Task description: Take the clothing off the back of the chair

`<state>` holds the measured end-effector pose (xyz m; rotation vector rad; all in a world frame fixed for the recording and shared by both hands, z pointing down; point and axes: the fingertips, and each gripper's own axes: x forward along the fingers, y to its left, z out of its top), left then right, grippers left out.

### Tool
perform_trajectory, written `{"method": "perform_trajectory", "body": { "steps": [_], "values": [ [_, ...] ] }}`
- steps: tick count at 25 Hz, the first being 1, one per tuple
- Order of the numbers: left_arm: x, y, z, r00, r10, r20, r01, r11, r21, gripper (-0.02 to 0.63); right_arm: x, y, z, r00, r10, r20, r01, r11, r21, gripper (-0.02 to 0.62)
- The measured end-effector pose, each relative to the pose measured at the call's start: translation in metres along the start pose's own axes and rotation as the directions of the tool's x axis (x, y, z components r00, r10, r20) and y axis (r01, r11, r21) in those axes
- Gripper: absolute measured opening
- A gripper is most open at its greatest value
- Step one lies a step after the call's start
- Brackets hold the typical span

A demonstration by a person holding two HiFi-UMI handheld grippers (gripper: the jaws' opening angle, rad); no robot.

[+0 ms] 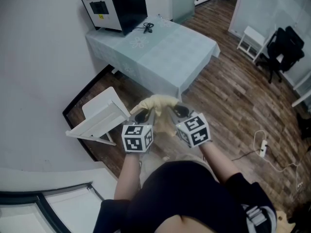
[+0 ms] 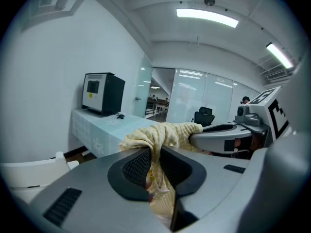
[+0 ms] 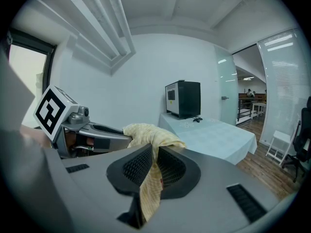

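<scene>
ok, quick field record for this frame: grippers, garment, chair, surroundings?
left gripper: shut on the yellow garment
right gripper: shut on the same garment
garment: bunched between the two grippers, held clear of the chair
white chair: left of the grippers in the head view, nothing draped on it
table: pale cloth over it, beyond the grippers
black box: on the table's far corner

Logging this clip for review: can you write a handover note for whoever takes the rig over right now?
Left gripper: shut on the pale yellow checked cloth garment.
Right gripper: shut on the same garment.
The garment hangs bunched between the two grippers in front of the person, seemingly clear of the white chair at the left.
Done: the clothing appears to be off the chair back.
Left: probably only to set it down somewhere.
</scene>
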<state>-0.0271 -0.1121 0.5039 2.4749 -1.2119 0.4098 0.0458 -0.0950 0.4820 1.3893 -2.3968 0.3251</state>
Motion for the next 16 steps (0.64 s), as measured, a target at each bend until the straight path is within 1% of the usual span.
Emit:
{"method": "perform_trajectory", "body": {
  "steps": [5, 16],
  "values": [
    [-0.0005, 0.0011, -0.0008, 1.0, 0.004, -0.001, -0.004, 1.0, -0.001, 0.055, 0.0008, 0.0019, -0.0012, 1.0, 0.015, -0.01, -0.014, 1.0, 0.026, 0.043],
    [0.0005, 0.0033, -0.0016, 1.0, 0.014, -0.002, -0.014, 1.0, -0.013, 0.055, 0.0034, 0.0026, -0.0016, 1.0, 0.028, -0.008, -0.027, 0.999, 0.035, 0.043]
  ]
}}
